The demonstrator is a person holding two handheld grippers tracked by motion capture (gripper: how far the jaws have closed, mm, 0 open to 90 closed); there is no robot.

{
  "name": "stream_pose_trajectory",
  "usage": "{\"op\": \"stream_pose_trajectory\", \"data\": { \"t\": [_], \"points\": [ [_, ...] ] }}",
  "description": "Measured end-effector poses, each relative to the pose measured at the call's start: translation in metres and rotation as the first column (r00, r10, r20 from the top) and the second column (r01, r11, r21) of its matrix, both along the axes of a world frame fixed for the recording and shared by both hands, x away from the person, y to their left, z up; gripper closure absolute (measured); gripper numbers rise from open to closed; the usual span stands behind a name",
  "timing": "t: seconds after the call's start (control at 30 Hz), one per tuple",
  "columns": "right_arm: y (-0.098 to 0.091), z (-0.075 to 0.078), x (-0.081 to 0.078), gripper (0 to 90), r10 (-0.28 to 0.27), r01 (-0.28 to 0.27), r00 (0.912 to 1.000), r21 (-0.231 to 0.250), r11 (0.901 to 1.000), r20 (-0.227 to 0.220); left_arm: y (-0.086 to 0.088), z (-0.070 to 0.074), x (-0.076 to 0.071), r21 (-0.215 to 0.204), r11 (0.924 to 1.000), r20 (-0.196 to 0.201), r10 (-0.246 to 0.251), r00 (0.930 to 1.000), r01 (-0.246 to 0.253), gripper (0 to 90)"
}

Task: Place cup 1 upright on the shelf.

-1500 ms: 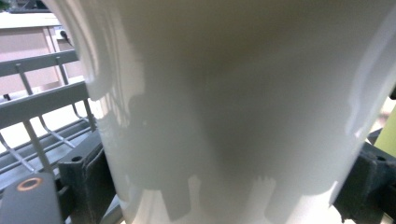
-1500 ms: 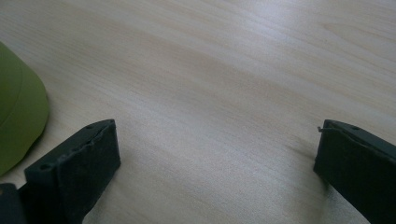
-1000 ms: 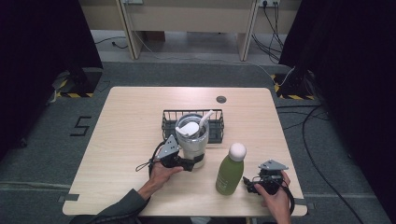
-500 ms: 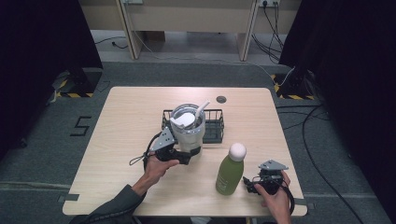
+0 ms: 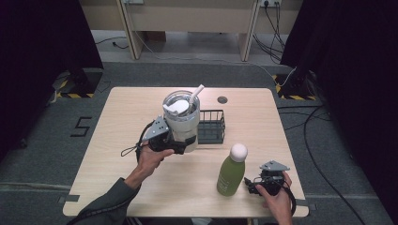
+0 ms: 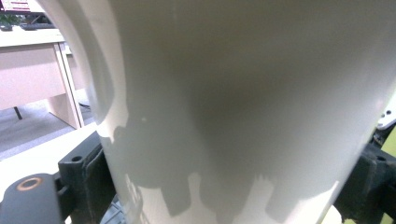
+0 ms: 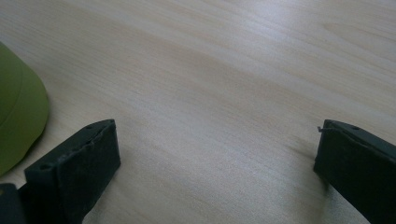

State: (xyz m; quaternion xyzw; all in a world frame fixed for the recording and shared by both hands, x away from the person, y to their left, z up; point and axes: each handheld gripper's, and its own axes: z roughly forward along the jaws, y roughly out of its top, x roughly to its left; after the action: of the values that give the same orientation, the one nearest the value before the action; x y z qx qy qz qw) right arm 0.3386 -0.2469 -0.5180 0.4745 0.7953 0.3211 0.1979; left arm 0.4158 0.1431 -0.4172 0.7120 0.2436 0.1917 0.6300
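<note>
Nearest to me, at the right front of the light wooden table (image 5: 117,187), my right gripper (image 5: 253,184) rests low by the table edge, held in the person's right hand (image 5: 277,199). In the right gripper view its two black jaws stand spread wide with bare wood between them, gripping nothing. Just to its left stands a green bottle (image 5: 231,174) with a round white cap, upright on the table; a curve of its green side shows at the left edge of the right gripper view (image 7: 16,116). The bottle is near the gripper but not touching it.

Farther in and to the left, the person's left hand (image 5: 151,158) holds my left gripper (image 5: 180,144), which pinches the lower body of a large white tumbler (image 5: 182,124). In the left gripper view the tumbler's pale wall (image 6: 243,102) sits between the two black jaws, one pressed on each side. The tumbler is upright, with a clear lid and a white straw leaning right. I cannot tell whether its base touches the table or hangs just above it.

Directly right of the tumbler, and partly behind it, sits a black wire basket (image 5: 212,127) near the table's middle. Beyond it, toward the far edge, a small dark round grommet (image 5: 222,99) is set into the tabletop.
</note>
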Motion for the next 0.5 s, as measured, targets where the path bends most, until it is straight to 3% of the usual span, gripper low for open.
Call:
{"op": "stream_pose_trajectory", "data": {
  "t": [0.2,0.37,0.5],
  "points": [
    [0.000,0.000,0.000,0.3,0.000,0.000,1.0000,0.001,1.0000,-0.001,0.003,0.012,0.007,0.016,0.9995,0.009,0.028,0.9996,-0.028,10.5],
    [0.000,0.000,0.000,0.3,0.000,0.000,1.0000,0.001,1.0000,-0.001,0.006,0.022,0.016,0.003,0.9991,-0.001,0.042,0.9991,-0.042,10.5],
    [0.000,0.000,0.000,0.3,-0.001,0.001,1.0000,0.001,1.0000,-0.001,0.008,0.029,0.024,0.023,0.9972,0.021,0.071,0.9973,-0.071,10.5]
  ]
}}
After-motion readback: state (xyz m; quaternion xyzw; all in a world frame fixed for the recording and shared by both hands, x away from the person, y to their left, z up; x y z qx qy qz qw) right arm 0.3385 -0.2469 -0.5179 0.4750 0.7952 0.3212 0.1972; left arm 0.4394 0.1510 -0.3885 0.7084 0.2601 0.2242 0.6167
